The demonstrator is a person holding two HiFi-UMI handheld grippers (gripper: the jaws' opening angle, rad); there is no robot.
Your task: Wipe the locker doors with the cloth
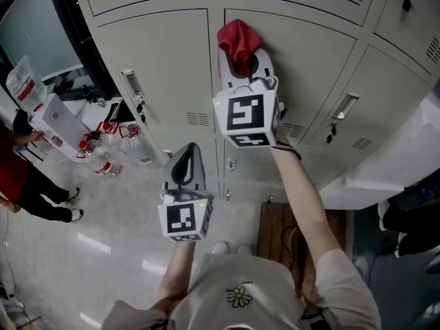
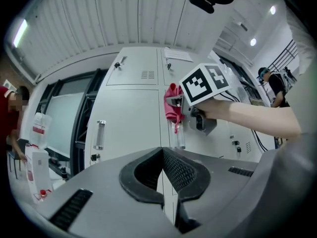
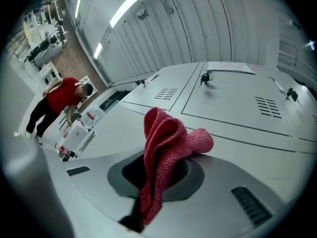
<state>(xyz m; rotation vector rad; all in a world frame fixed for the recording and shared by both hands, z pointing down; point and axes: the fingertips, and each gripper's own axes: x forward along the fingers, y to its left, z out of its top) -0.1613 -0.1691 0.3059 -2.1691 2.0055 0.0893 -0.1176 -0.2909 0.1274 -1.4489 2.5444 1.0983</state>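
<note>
A red cloth (image 1: 238,41) is pinched in my right gripper (image 1: 242,66), which is raised against a grey locker door (image 1: 302,74); the cloth touches the door near its top left corner. In the right gripper view the cloth (image 3: 163,152) bunches up out of the shut jaws, with locker doors (image 3: 233,103) behind it. My left gripper (image 1: 184,165) hangs lower and to the left, away from the lockers, jaws shut and empty. In the left gripper view the shut pads (image 2: 171,170) point at the lockers, and the cloth (image 2: 172,105) shows beyond with my right gripper (image 2: 174,102).
A bank of grey lockers (image 1: 165,67) with handles (image 1: 132,82) fills the wall ahead. A white cabinet (image 1: 55,122) and red-capped bottles (image 1: 103,158) stand at the left, where a person in red (image 1: 20,177) bends. A wooden pallet (image 1: 282,232) lies by my feet.
</note>
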